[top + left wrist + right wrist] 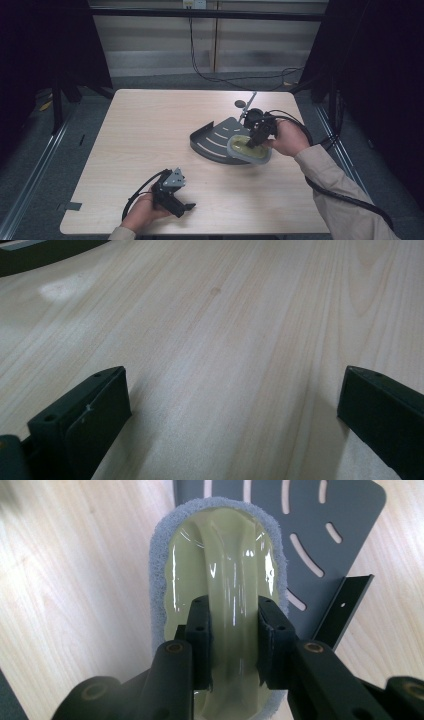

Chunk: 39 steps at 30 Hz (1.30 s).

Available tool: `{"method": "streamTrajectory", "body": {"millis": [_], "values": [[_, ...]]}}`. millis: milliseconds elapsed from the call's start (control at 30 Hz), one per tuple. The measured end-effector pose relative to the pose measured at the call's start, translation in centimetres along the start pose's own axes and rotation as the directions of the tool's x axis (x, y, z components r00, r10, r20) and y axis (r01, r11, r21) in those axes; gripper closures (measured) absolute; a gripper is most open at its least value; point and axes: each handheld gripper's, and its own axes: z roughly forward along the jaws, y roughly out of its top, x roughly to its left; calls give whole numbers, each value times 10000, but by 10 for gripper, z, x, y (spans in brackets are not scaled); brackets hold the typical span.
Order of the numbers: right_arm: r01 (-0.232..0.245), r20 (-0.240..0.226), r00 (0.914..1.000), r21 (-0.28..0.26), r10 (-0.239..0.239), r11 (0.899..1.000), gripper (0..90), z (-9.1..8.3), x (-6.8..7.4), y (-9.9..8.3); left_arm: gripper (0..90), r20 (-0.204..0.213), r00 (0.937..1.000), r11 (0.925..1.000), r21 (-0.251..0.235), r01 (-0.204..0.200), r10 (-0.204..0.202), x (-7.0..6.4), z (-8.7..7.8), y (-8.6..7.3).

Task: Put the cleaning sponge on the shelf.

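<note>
1. Your right gripper (233,645) pinches the arched handle of the scrub pad (220,575), which rests half on the grey corner rack (345,515).
2. The handle looks glossy and may slip; the fleece edge seems soft, so keep your hold on the arch.
3. Your left gripper (186,206) lies spread on the pale wooden worktop (150,130).

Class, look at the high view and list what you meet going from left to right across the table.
Left gripper held low near the table's front edge → grey slotted corner shelf → scrubbing pad with a pale green handle, overlapping the shelf's right part → the hand holding the right gripper.
</note>
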Motion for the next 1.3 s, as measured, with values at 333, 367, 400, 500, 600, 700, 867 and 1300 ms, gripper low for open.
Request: {"method": "streamTrajectory", "body": {"millis": [333,367,400,500,600,700,867,1300], "values": [[-703,217,9973,58,702,9975,719,9,-9,12,0,17,10000,10000,-11,18,-18,0,0,0],[-753,195,9970,66,752,9971,719,10,-10,13,0,17,10000,10000,-10,18,-18,0,0,0],[-814,212,9965,65,813,9967,719,11,-11,14,0,25,10000,10000,-4,9,-9,0,0,0],[-959,243,9951,5,958,9954,719,13,-14,15,0,26,10000,10000,-5,9,-9,0,0,0],[-1222,287,9921,-56,1224,9925,719,14,-19,15,1,26,10000,10000,-6,13,-13,0,0,0],[-1432,327,9891,-58,1433,9897,719,16,-24,15,0,24,10000,10000,-8,14,-14,0,0,0],[-1884,516,9808,-17,1882,9821,719,23,-30,12,0,25,10000,10000,0,9,-9,0,0,0],[-2487,682,9664,18,2480,9686,719,33,-44,11,0,22,10000,10000,-8,17,-17,0,0,0]]}}
